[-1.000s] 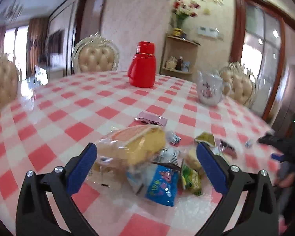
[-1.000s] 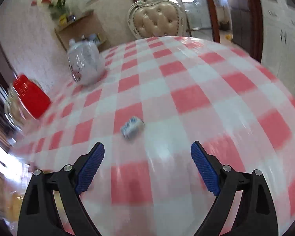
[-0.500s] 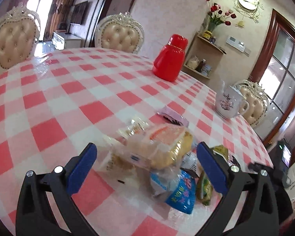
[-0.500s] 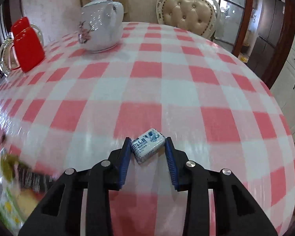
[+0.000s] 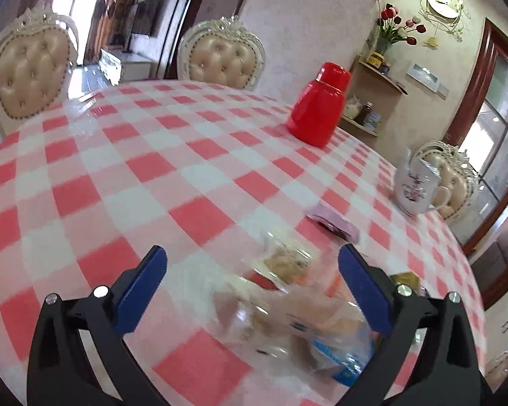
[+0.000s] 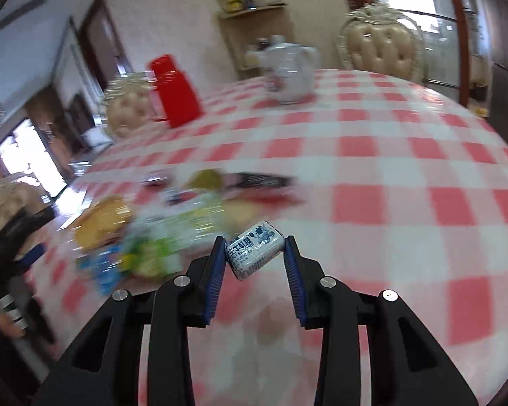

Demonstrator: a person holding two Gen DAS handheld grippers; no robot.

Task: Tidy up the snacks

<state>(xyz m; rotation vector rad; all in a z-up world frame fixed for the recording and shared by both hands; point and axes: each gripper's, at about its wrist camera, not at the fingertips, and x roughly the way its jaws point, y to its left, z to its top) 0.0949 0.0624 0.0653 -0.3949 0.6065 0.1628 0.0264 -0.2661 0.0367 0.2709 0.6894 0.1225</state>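
My left gripper [image 5: 252, 270] is spread wide, nothing pinched, hanging over the blurred snack pile [image 5: 308, 318] on the checked table [image 5: 152, 169]. Red jug [image 5: 316, 115] and white teapot [image 5: 415, 186] stand further back. My right gripper [image 6: 255, 253] pinches a small blue-white candy [image 6: 255, 252], lifted off the table beside the pile [image 6: 159, 237].

Red-and-white checked tablecloth [image 5: 193, 182], red jug [image 5: 316, 108], blue-and-white wrapped candy [image 6: 255, 248].
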